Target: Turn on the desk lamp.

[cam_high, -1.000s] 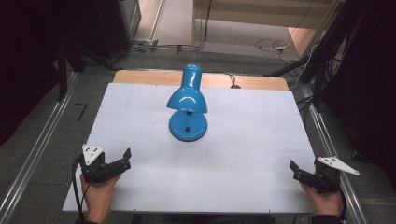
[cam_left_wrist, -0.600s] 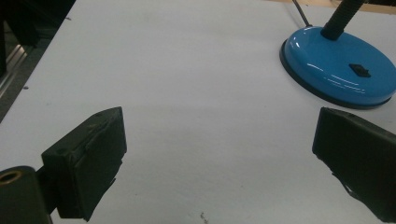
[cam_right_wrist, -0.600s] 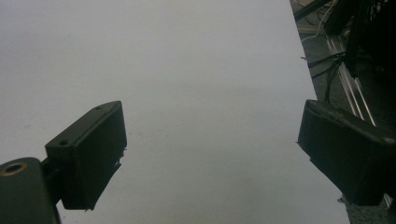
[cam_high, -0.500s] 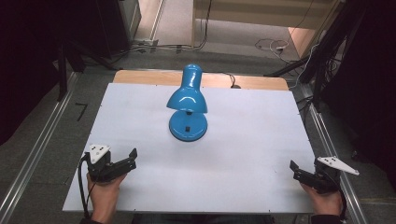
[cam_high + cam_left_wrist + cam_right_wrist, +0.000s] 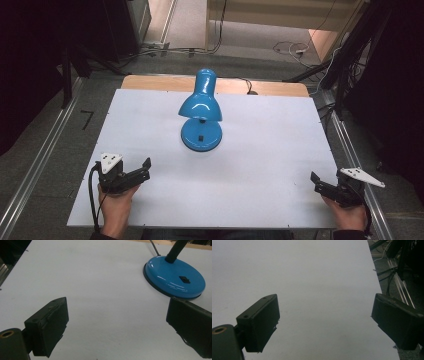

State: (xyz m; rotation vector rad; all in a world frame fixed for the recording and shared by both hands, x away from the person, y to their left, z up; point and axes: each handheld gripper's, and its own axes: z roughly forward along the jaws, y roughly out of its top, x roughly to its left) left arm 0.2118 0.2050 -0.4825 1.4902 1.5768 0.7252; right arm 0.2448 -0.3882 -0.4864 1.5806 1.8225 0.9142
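glossy blue metal desk lamp [image 5: 201,114] stood upright toward the far middle of the white counter [image 5: 260,150], well apart from both pairs of tongs. its round, flat base [image 5: 174,277] sat flat on the counter, rimmed in black at the bottom edge, with a small black rocker switch [image 5: 184,279] set in the top. a dark, ribbed flexible neck [image 5: 176,250] rose from the back of the base, and the bell-shaped shade [image 5: 201,104] leaned forward over the base, its mouth facing down. a thin dark cord [image 5: 155,248] ran from behind the base toward the far edge of the counter, where a strip of bare wood [image 5: 150,83] showed.

left tongs [image 5: 140,171], held in a hand at the near left corner of the counter, were spread wide and released, gripping nothing. in the left gripper view the lamp base lay ahead and to the right, just past the tip of one jaw, not touching it.

right tongs [image 5: 320,183], held in a hand at the near right edge of the counter, were likewise wide apart and empty, with bare white counter between the jaws in the right gripper view.
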